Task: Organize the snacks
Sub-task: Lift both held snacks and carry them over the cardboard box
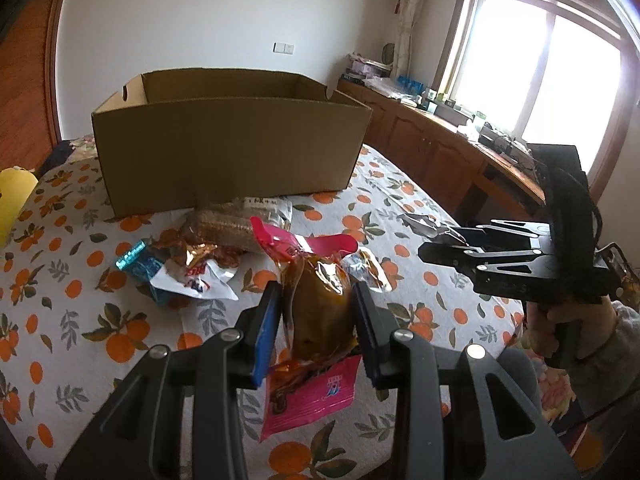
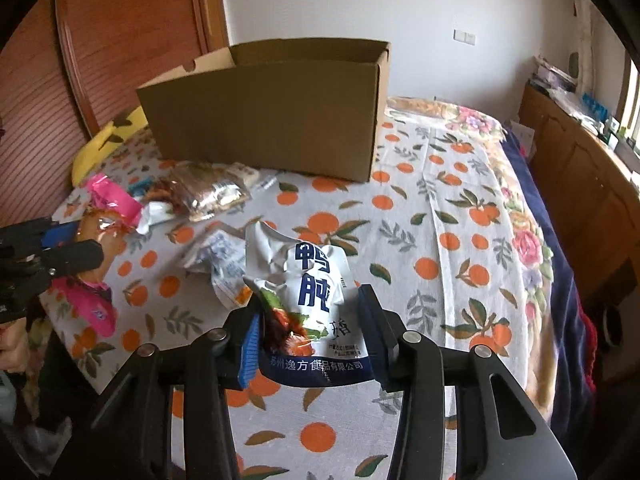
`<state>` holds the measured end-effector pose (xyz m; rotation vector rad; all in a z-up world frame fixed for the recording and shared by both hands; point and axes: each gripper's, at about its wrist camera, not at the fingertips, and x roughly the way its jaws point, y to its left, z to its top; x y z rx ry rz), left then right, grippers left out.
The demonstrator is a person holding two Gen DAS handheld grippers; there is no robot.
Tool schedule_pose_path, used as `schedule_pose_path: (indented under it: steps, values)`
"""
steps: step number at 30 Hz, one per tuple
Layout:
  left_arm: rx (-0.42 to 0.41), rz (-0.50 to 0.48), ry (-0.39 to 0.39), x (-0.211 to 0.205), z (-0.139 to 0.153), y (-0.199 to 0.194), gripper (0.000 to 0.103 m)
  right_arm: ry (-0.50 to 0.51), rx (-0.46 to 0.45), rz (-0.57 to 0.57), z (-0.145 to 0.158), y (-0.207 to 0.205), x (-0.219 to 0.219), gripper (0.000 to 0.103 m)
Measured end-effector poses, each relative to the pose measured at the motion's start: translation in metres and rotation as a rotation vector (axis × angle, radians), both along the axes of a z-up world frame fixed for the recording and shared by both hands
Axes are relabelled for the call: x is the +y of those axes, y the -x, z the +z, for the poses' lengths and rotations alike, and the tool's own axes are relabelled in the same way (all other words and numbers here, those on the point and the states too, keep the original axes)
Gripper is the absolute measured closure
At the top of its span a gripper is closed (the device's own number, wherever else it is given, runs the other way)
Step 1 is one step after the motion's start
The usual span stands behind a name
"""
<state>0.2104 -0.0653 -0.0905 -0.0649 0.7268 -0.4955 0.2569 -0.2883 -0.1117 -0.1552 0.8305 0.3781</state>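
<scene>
Both tools are loaded. Left tool [image 1: 316, 312] is clamped on a pink pouch [image 1: 316, 392] with a brown, clear-wrapped middle, held upright so its long axis runs up and down between the pads. Right tool [image 2: 308, 328] is clamped on a white pouch [image 2: 308, 280] with blue lettering, also standing on end, lifted clear of the bed [image 2: 440, 208].

What the next move turns on is the box [image 1: 224, 152]: it stands open-topped straight ahead of both tools, beyond the loose snack pile [image 1: 208, 248], and its near wall rises between each pouch and the inside. From the left wrist view the box looks nearer and more squarely ahead; from the right it sits ahead and a little left. Either pouch likely has to go up and over that wall.
</scene>
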Motion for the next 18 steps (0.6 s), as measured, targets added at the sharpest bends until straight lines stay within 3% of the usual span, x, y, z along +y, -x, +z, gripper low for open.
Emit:
schedule_pose_path:
  steps: [18]
  values:
    - [-0.059, 0.024, -0.009, 0.010, 0.026, -0.021, 0.068, -0.035, -0.050, 0.032, 0.028, -0.004, 0.008, 0.059]
